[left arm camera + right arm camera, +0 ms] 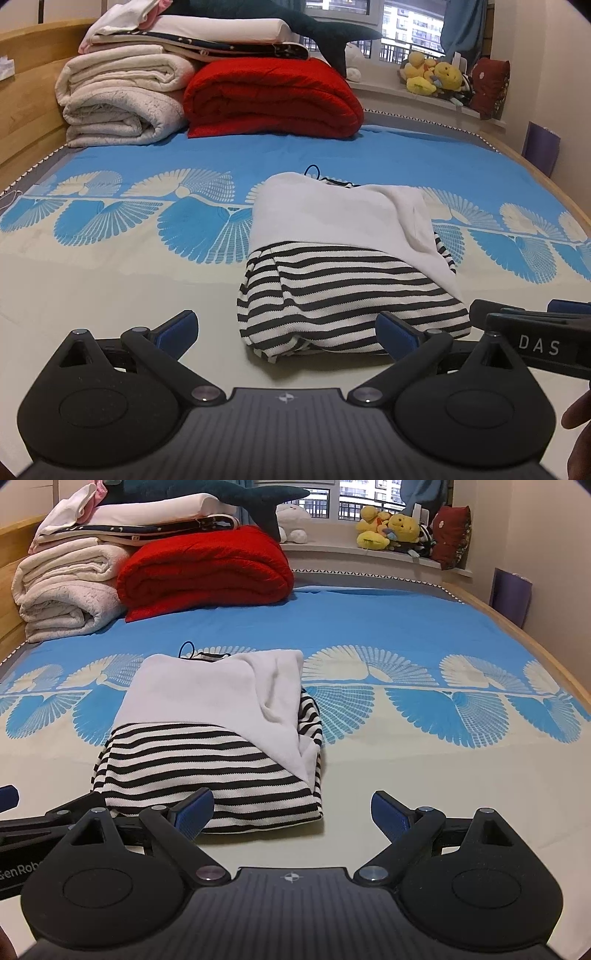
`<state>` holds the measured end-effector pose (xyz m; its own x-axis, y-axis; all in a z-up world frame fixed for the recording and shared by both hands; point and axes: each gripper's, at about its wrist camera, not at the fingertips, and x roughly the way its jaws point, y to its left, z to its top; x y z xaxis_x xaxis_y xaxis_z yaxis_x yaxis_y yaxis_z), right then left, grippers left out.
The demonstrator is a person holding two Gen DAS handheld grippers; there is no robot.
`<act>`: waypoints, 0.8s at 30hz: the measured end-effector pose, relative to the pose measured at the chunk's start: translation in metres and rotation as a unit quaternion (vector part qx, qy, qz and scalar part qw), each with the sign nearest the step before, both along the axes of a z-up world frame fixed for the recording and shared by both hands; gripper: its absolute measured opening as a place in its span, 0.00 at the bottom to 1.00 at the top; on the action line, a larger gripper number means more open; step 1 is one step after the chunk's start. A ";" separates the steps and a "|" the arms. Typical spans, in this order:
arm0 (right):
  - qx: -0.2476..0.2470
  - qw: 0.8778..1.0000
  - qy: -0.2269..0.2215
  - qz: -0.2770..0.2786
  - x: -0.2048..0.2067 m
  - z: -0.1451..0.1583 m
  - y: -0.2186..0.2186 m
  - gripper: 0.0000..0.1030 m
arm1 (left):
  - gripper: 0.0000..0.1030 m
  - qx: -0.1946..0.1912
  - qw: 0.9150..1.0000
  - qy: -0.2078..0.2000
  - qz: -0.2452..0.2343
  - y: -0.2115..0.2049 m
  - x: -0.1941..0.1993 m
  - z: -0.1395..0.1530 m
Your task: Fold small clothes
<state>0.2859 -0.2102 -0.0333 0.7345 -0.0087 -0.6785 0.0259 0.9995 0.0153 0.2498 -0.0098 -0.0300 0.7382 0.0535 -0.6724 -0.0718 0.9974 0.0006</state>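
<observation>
A folded black-and-white striped garment (343,295) with a white part (332,214) folded over its far half lies on the bed. It also shows in the right wrist view (207,768). My left gripper (288,332) is open and empty, just in front of the garment's near edge. My right gripper (291,812) is open and empty, at the garment's near right corner. The right gripper also shows at the right edge of the left wrist view (535,325). The left gripper shows at the left edge of the right wrist view (37,819).
The bed sheet (406,627) is blue and cream with fan patterns. Folded white blankets (118,99) and a red blanket (273,96) are stacked at the far left. Plush toys (432,75) sit on the window sill. A wooden bed frame (517,635) runs along the right.
</observation>
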 end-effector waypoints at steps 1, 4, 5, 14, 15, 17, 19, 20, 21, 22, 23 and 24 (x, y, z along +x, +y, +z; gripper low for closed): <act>0.000 1.000 0.000 0.000 0.000 0.000 0.000 0.90 | 0.99 0.001 1.000 0.000 0.000 0.000 0.000 0.000; -0.002 1.000 -0.001 0.000 -0.001 0.000 0.001 0.90 | 0.99 0.003 1.000 0.000 0.000 -0.001 0.000 -0.001; -0.003 1.000 -0.001 -0.001 -0.001 -0.001 0.001 0.90 | 0.99 0.002 1.000 0.001 0.000 -0.001 0.000 -0.002; -0.004 1.000 -0.003 -0.002 0.000 0.000 0.001 0.90 | 0.99 0.001 1.000 0.001 0.002 -0.001 0.001 -0.002; -0.005 1.000 -0.004 -0.002 0.000 0.000 0.001 0.90 | 0.99 0.001 1.000 0.002 0.002 -0.001 0.001 -0.002; -0.007 1.000 -0.003 -0.002 0.000 -0.001 0.001 0.90 | 0.99 0.000 1.000 0.003 0.003 -0.001 0.001 -0.003; -0.006 1.000 -0.002 -0.003 0.000 -0.001 0.001 0.90 | 0.99 0.000 1.000 0.003 0.003 -0.001 0.001 -0.002; -0.006 1.000 -0.002 -0.003 0.000 -0.001 0.002 0.90 | 0.99 0.000 1.000 0.003 0.003 -0.001 0.001 -0.002; -0.006 1.000 -0.002 -0.003 0.001 -0.001 0.002 0.90 | 0.99 0.000 1.000 0.004 0.003 -0.001 0.001 -0.002; -0.006 1.000 -0.002 -0.003 0.001 -0.001 0.002 0.90 | 0.99 -0.001 1.000 0.004 0.003 -0.001 0.001 -0.003; -0.006 1.000 -0.002 -0.004 0.001 -0.001 0.002 0.90 | 0.99 -0.001 1.000 0.004 0.003 -0.001 0.001 -0.003; -0.006 1.000 -0.002 -0.004 0.001 -0.001 0.002 0.90 | 0.99 -0.001 1.000 0.004 0.003 -0.001 0.001 -0.003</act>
<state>0.2868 -0.2083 -0.0340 0.7371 -0.0222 -0.6754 0.0331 0.9994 0.0033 0.2512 -0.0103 -0.0328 0.7323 0.0571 -0.6786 -0.0785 0.9969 -0.0009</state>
